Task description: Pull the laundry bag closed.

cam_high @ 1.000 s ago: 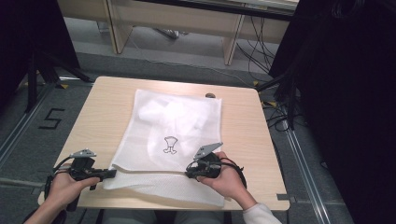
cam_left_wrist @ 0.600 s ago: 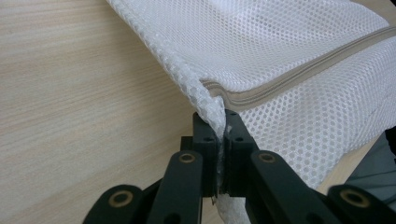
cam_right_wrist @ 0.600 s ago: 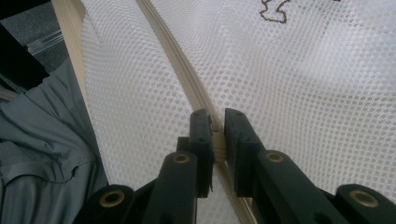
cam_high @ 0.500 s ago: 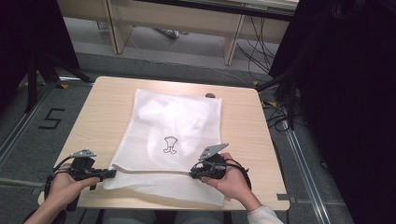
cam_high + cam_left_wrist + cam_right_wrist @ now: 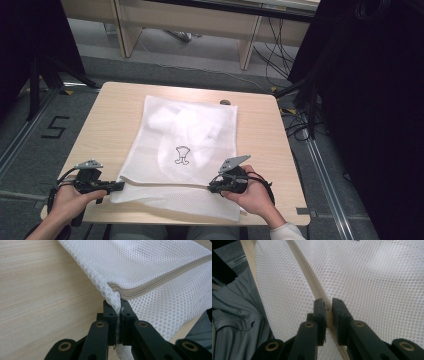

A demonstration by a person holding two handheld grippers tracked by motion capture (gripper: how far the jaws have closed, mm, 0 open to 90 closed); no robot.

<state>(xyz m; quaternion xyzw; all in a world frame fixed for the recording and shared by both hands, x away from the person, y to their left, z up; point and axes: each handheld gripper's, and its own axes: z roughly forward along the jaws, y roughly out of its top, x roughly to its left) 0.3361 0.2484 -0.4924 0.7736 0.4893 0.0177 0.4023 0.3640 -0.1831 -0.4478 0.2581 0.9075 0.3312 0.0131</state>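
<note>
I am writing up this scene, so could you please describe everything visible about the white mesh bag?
The white mesh laundry bag lies flat on the wooden table, its near edge overhanging. Fine honeycomb netting, a beige zipper near that edge, a small black printed emblem, and pale contents inside. The left hand-held gripper pinches its corner; the right hand-held gripper is clamped on the zipper.

A light wooden table (image 5: 115, 107) with rounded corners is set on a grey floor (image 5: 30, 165), where a black "5" (image 5: 55, 128) is marked to the left. Beyond it, pale wooden furniture legs (image 5: 249, 45) are seen, with black cables (image 5: 272, 55) trailed beneath. Dark drapes (image 5: 365, 115) are hung on the right, and black stand legs (image 5: 42, 75) are planted at the left.
</note>
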